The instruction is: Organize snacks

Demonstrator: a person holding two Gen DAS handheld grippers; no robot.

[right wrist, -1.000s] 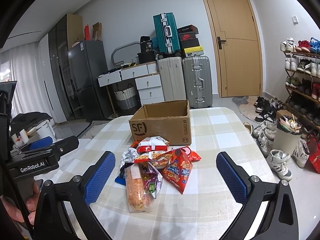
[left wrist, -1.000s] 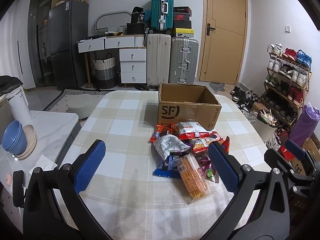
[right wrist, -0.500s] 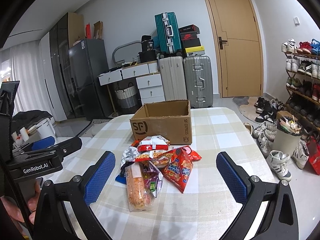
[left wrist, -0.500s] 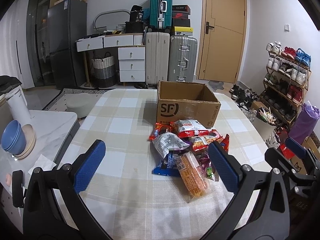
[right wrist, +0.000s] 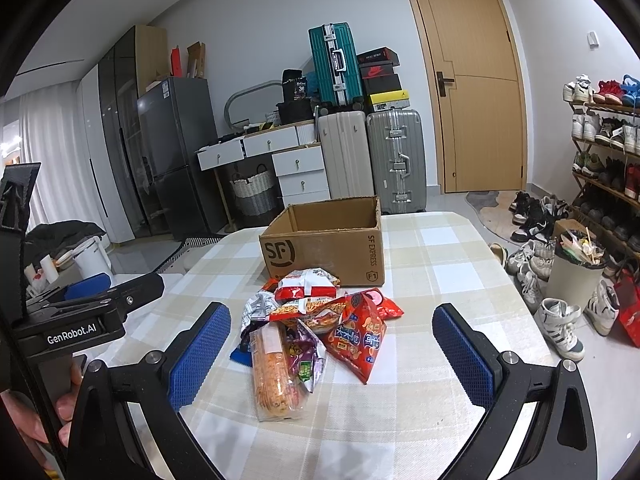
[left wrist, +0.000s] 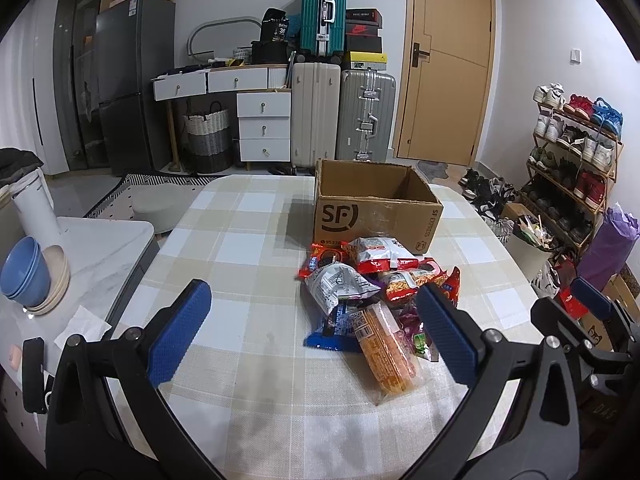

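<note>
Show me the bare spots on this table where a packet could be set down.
Bare tablecloth lies left of the cardboard box and snack pile, and along the near edge by the left gripper. In the right wrist view, bare cloth lies right of the box. Crowded: between box and pile.

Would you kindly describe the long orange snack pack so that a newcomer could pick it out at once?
On the checked table an open cardboard box stands with a heap of snack bags before it. The orange snack pack lies at the heap's near edge, farthest from the box. It alone is long, clear-wrapped and orange; its neighbours are crumpled red, silver and purple bags.
</note>
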